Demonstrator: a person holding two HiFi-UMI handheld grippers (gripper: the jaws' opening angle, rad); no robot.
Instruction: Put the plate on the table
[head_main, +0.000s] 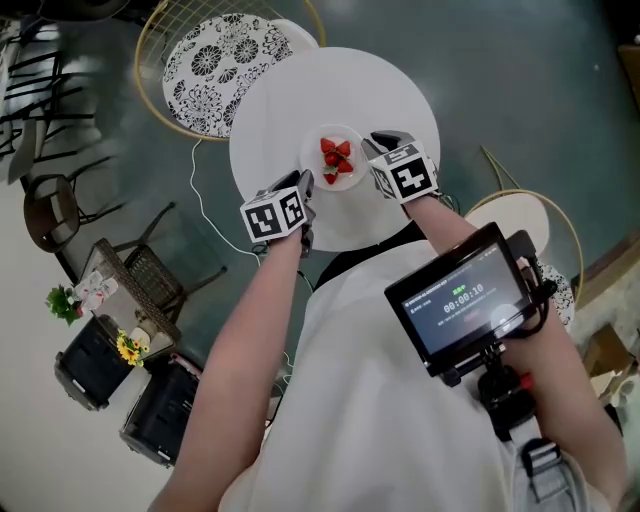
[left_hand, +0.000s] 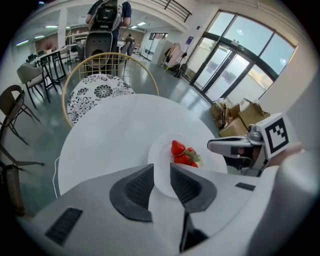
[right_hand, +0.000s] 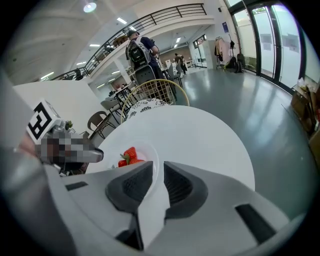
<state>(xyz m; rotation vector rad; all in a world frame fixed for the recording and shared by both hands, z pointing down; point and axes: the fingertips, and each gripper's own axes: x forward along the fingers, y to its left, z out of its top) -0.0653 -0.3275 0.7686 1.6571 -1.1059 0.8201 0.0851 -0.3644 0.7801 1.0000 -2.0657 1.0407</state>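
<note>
Over the bench (head_main: 300, 100), left gripper (left_hand: 161, 172) and right gripper (right_hand: 159, 170) each pinch the plate (left_hand: 162, 151) rim between their jaws, strawberries (left_hand: 182, 153) beyond.

Monitor (head_main: 463, 300) at chest: timer approx 00:00:10; other txt too small.

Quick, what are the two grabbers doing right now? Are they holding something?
Left gripper: jaws shut on the rim of the plate.
Right gripper: jaws shut on the other side of the same plate.
</note>
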